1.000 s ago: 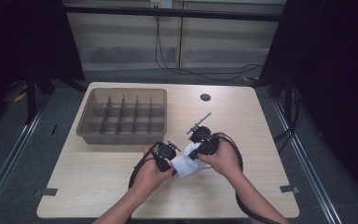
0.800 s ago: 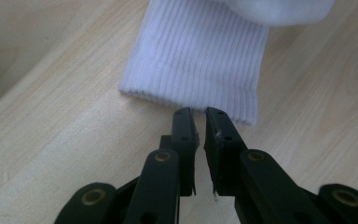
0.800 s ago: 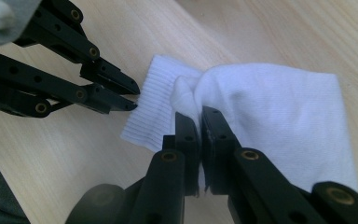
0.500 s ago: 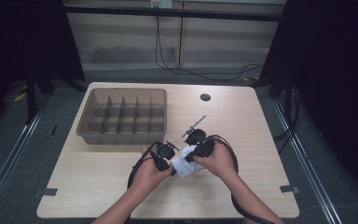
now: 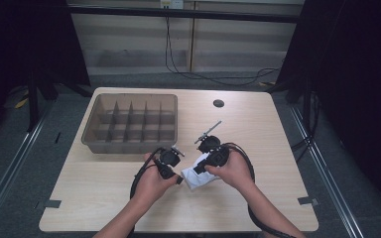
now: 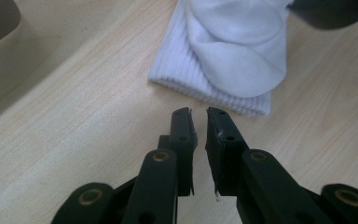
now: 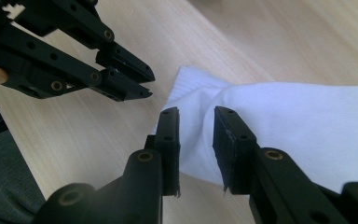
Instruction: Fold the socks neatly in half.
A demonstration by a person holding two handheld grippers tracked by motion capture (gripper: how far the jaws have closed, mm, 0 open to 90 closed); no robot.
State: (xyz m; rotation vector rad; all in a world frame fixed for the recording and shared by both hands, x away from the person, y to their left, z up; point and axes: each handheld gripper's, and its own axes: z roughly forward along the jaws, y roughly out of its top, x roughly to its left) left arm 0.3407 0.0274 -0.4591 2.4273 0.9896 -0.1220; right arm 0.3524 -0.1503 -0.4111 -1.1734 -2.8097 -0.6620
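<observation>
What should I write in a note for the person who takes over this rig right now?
Left gripper: jaws nearly shut, nothing between them, tips on the table just short of the sock's ribbed cuff.
Right gripper: jaws have just been opening; they stand apart over the sock, and no cloth shows pinched between them.
Sock: white, folded over itself, lying on the table between the two grippers.
Tray: brown, with dividers, at the far left of the table; no sock in it.
Done: the sock appears folded and released.
Left: probably grip the sock again and put it in a tray compartment.
</observation>
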